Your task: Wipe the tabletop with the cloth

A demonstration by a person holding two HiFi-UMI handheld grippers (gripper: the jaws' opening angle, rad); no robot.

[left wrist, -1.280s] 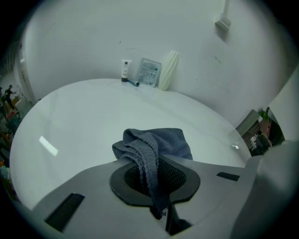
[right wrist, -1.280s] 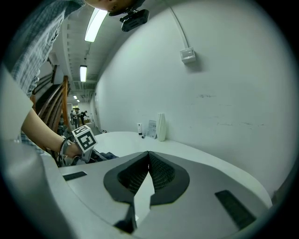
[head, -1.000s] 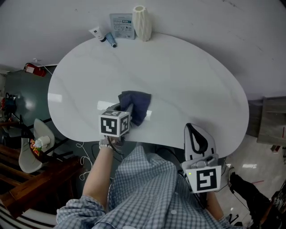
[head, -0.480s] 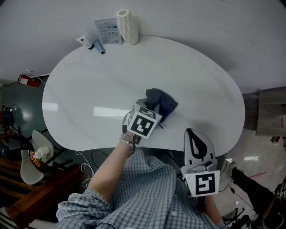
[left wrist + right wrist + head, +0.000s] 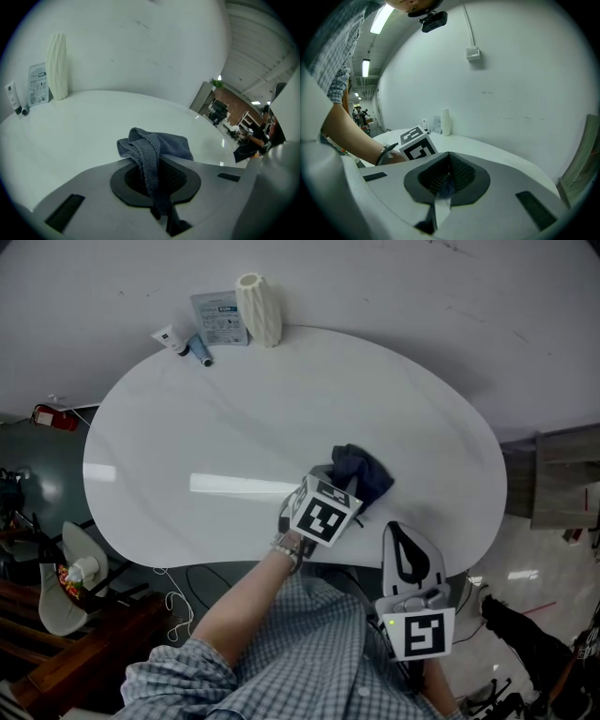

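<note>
A dark blue cloth (image 5: 363, 472) lies bunched on the white tabletop (image 5: 234, 418), near its front right edge. My left gripper (image 5: 342, 486) is shut on the cloth's near end and holds it down on the surface. In the left gripper view the cloth (image 5: 159, 145) runs from between the jaws out onto the table (image 5: 70, 136). My right gripper (image 5: 401, 531) hangs off the table's front edge, to the right of the left one, shut with nothing in it. In the right gripper view its jaws (image 5: 449, 159) point across the table, with the left gripper's marker cube (image 5: 414, 143) to the left.
At the table's far edge by the wall stand a ribbed white vase (image 5: 259, 308), a printed packet (image 5: 218, 317) and a small tube (image 5: 178, 341). Chairs and cables (image 5: 66, 577) sit on the floor to the left. A grey cabinet (image 5: 562, 474) is at the right.
My left gripper has slid the cloth to the right along the near part of the table, from left of centre to the front right. The right gripper has stayed off the edge.
</note>
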